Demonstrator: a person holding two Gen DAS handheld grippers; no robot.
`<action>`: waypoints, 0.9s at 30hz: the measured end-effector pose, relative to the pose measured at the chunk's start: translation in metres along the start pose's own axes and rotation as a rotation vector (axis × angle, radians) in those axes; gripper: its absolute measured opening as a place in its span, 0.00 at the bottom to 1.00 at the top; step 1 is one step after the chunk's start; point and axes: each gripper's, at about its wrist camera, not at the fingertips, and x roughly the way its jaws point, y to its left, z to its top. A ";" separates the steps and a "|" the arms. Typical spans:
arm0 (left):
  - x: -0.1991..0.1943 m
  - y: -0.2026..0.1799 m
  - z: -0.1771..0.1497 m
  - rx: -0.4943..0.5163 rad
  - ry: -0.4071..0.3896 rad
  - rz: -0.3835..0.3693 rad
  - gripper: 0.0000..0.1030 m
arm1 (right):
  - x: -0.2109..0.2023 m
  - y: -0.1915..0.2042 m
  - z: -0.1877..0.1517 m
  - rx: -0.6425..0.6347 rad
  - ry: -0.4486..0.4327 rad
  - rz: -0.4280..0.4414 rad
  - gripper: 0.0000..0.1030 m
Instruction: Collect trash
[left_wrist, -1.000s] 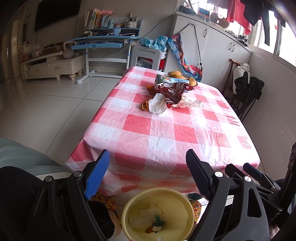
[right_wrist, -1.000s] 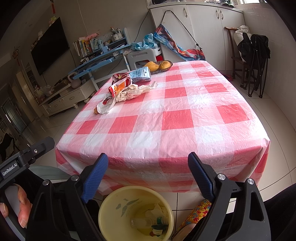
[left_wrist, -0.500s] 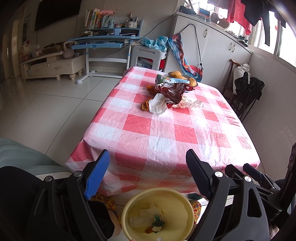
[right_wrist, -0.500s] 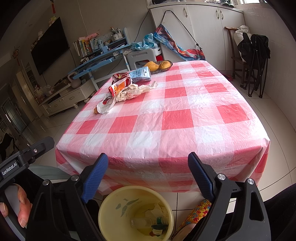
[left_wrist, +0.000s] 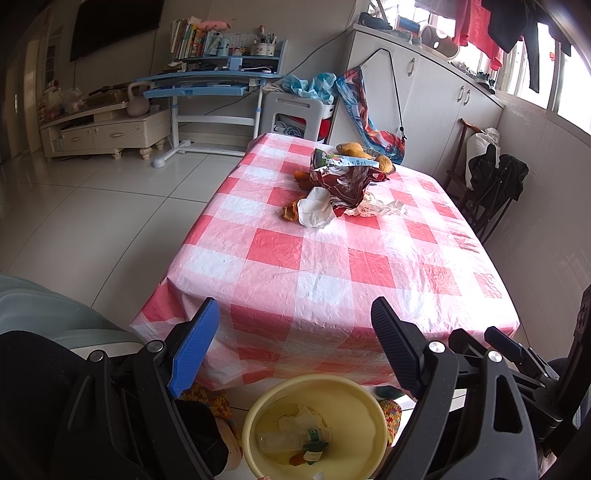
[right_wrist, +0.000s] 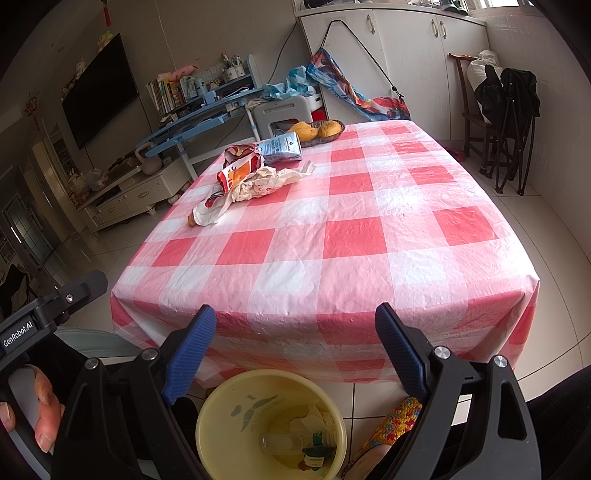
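A heap of trash lies on the far half of the red-and-white checked table: a red snack bag, crumpled white wrappers and a blue-white packet. On the floor below the near edge stands a yellow bin with a plastic bottle and paper inside. My left gripper hangs open over the near edge with nothing between its fingers. My right gripper is open and empty beside it.
A bowl of yellow fruit sits at the table's far end. Behind it are a white stool, a blue desk and white cabinets. A dark folding chair stands at the right. A hand holds the left gripper's handle.
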 end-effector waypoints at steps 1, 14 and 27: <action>0.000 0.000 0.000 0.000 0.000 0.000 0.78 | 0.000 0.000 -0.001 0.000 0.000 0.000 0.82; 0.000 0.001 -0.001 -0.003 -0.001 -0.001 0.78 | 0.001 0.000 -0.001 0.000 0.000 0.000 0.82; 0.000 0.002 0.000 -0.004 0.000 -0.001 0.78 | 0.002 0.000 -0.003 -0.001 0.000 0.000 0.82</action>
